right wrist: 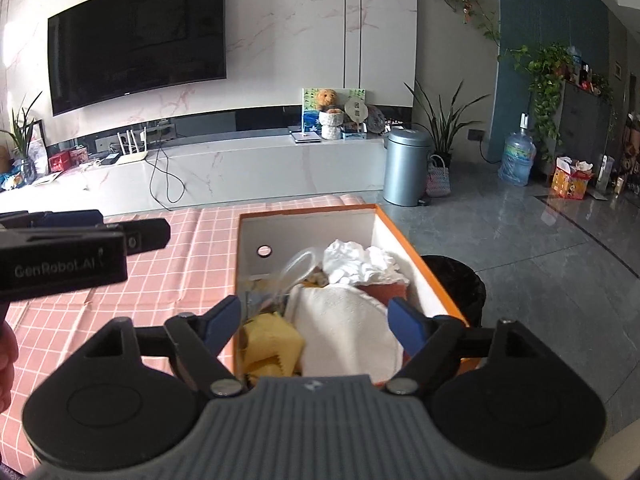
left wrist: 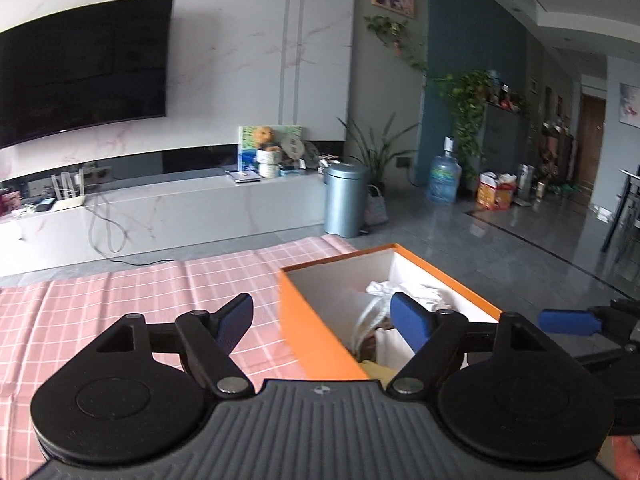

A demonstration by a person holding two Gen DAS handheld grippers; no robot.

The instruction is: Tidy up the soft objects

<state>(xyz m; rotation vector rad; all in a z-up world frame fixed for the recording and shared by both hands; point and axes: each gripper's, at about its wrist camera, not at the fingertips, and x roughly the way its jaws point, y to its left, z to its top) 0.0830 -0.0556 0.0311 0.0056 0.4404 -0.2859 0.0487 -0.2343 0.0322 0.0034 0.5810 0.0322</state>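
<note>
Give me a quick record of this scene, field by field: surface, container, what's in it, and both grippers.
surface: pink checked cloth
container: open orange cardboard box with white inside, on the cloth's right end
contents: folded cream towel, yellow cloth, crumpled white fabric, other items unclear
left gripper: open, empty, over the box's left wall
right gripper: open, empty, above the towel

Matt orange cardboard box (right wrist: 416, 258), fluffy white towel (right wrist: 344, 332), checked pink cloth (right wrist: 188, 264), glossy floor (right wrist: 520, 248).
</note>
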